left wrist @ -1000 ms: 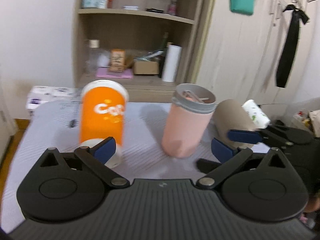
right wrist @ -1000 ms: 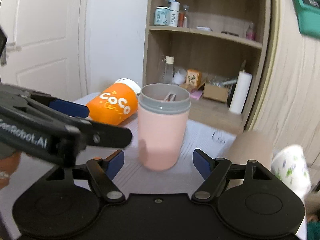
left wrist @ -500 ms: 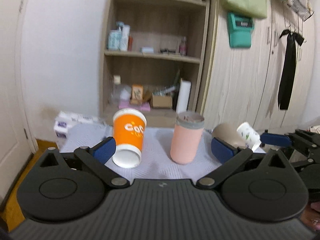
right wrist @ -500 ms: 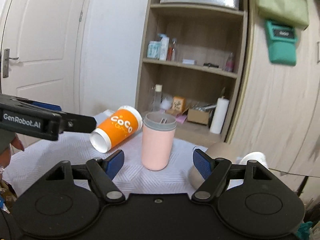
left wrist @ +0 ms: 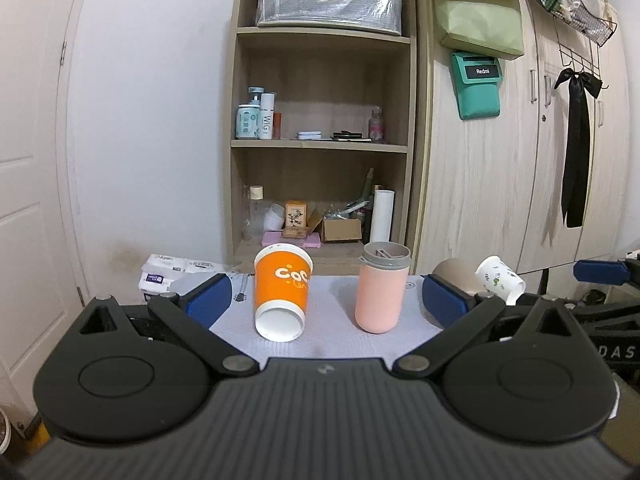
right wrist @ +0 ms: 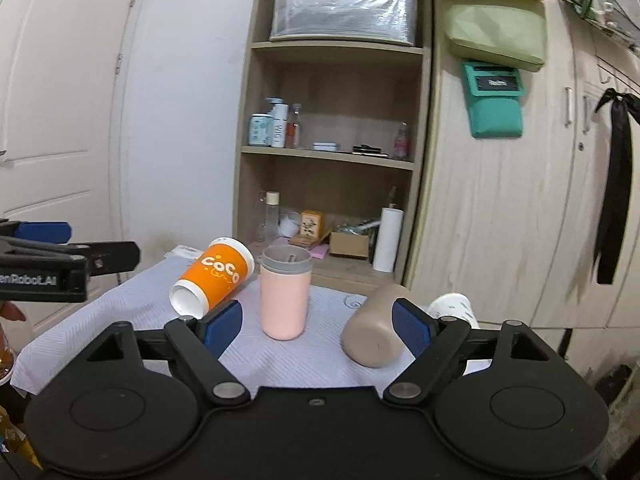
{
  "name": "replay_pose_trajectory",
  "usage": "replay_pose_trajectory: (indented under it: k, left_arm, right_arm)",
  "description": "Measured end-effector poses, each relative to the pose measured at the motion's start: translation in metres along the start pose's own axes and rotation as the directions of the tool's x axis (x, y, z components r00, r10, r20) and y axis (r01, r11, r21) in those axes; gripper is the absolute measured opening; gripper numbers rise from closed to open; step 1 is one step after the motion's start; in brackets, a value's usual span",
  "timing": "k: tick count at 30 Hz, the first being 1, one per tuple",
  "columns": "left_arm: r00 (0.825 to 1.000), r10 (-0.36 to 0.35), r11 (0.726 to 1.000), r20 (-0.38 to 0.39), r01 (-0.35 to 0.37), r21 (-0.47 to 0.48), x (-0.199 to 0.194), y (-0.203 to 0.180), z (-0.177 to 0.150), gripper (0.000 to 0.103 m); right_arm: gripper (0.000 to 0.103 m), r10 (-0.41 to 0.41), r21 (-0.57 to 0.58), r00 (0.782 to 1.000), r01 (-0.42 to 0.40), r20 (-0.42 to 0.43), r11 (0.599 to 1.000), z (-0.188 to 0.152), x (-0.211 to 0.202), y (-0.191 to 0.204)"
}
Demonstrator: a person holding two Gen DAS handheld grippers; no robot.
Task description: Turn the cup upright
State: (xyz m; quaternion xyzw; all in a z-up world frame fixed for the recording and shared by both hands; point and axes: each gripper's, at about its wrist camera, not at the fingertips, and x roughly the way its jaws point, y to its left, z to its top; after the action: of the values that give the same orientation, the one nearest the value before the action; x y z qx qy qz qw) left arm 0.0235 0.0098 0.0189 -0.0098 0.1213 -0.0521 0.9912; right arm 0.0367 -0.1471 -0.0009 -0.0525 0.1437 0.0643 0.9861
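Four cups sit on the cloth-covered counter (right wrist: 120,316), and only the pink tumbler (left wrist: 382,286) at the centre stands upright. The orange cup (left wrist: 282,290) lies on its side just left of it, its white base pointing toward the lower left of the right wrist view. A beige cup (right wrist: 374,326) and a white patterned cup (right wrist: 452,308) lie on their sides at the right, close together. Both tools hang back from the counter: the left gripper (left wrist: 324,300) and the right gripper (right wrist: 316,320) have their fingers spread wide and hold nothing.

The task does not say which cup, so the next move looks like an approach to one of the fallen ones. For the orange cup, bring the left fingers across the mid-body, not the rim, since the paper wall may crush. Close gently, lift clear, rotate the mouth upward and set it down apart from the pink tumbler, which a careless swing could knock over.
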Motion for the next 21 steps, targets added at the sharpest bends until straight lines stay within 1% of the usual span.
replay_pose_trajectory:
  k: [2, 4, 7, 11, 12, 13, 17, 21]
  left_arm:
    - [1.0, 0.005, 1.0, -0.014, -0.005, 0.007, -0.004, -0.002, 0.0, 0.103]
    - [1.0, 0.006, 1.0, -0.012, -0.006, 0.027, -0.007, -0.006, 0.001, 0.103]
    - [1.0, 0.02, 0.999, -0.015, -0.019, 0.044, -0.011, -0.01, 0.001, 0.103]
    - [0.999, 0.039, 0.999, -0.037, -0.038, 0.035, -0.013, -0.01, 0.001, 0.103]
    - [0.998, 0.044, 0.999, -0.042, -0.043, 0.033, -0.013, -0.01, 0.001, 0.103]
    - [0.998, 0.05, 0.998, -0.048, -0.048, 0.032, -0.013, -0.01, 0.001, 0.103]
    - [0.996, 0.057, 0.998, -0.069, -0.055, 0.034, -0.012, -0.009, 0.0, 0.103]
    - [0.994, 0.049, 0.999, -0.094, -0.047, 0.023, -0.01, -0.009, 0.0, 0.103]
  right_arm:
    - [0.09, -0.012, 0.013, 1.0, 0.012, -0.012, 1.0, -0.001, -0.006, -0.001]
    - [0.094, -0.027, 0.031, 0.999, 0.028, -0.024, 0.999, -0.002, -0.008, -0.004]
    - [0.095, -0.048, 0.044, 0.998, 0.049, -0.026, 0.998, -0.003, -0.015, -0.004]
    - [0.097, -0.05, 0.045, 0.998, 0.051, -0.029, 0.998, -0.004, -0.019, -0.002]
    - [0.098, -0.055, 0.043, 0.998, 0.056, -0.03, 0.998, -0.005, -0.02, -0.001]
    - [0.103, -0.059, 0.043, 0.998, 0.06, -0.032, 0.997, -0.005, -0.02, -0.001]
    - [0.103, -0.084, 0.072, 0.995, 0.087, -0.045, 0.994, -0.006, -0.022, -0.002]
    - [0.103, -0.106, 0.082, 0.993, 0.111, -0.055, 0.991, -0.004, -0.021, -0.002]
